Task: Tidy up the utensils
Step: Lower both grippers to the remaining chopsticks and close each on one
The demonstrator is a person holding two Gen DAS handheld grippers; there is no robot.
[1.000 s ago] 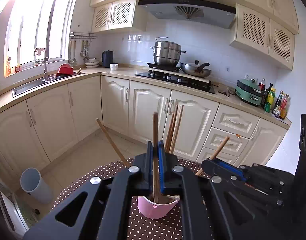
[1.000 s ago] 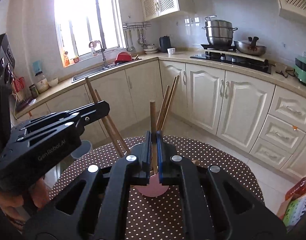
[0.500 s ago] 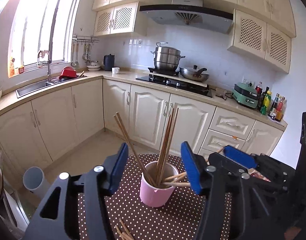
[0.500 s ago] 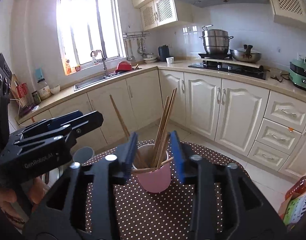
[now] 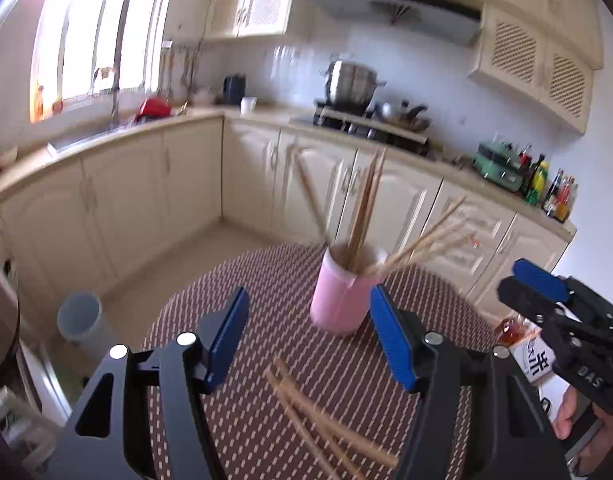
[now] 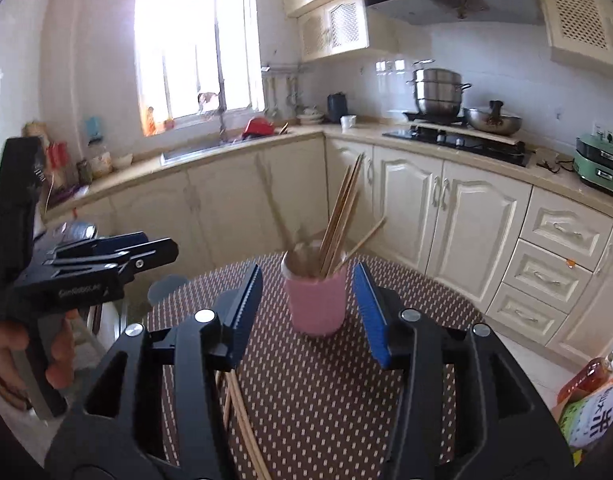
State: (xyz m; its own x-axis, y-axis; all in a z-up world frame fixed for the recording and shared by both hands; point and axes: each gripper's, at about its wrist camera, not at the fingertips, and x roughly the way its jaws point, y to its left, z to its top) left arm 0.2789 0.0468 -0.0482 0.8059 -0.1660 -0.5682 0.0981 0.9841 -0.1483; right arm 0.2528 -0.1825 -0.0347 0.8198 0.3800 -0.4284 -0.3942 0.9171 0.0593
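Observation:
A pink cup (image 5: 338, 304) (image 6: 316, 304) stands on the brown dotted tablecloth (image 5: 246, 320) (image 6: 326, 380) with several wooden chopsticks (image 5: 364, 208) (image 6: 340, 212) leaning in it. More loose chopsticks (image 5: 318, 420) (image 6: 242, 420) lie flat on the cloth, nearer to me. My left gripper (image 5: 307, 300) hovers short of the cup, its jaws opening with nothing between them. My right gripper (image 6: 307, 276) is also open and empty, its blue pads apart on either side of the cup from a distance. Each gripper shows in the other's view: right (image 5: 538, 284), left (image 6: 106, 256).
A carton with a bottle (image 5: 530, 356) (image 6: 594, 412) sits at the table's right edge. A grey bin (image 5: 80, 320) stands on the floor to the left. Cream cabinets (image 6: 466, 220) and a stove with pots (image 6: 438, 92) line the far wall.
Both grippers were shut on a chopstick above the cup, then opened and let go. The chopsticks now stand in the cup. Both grippers have drawn back, bringing the loose chopsticks into view.

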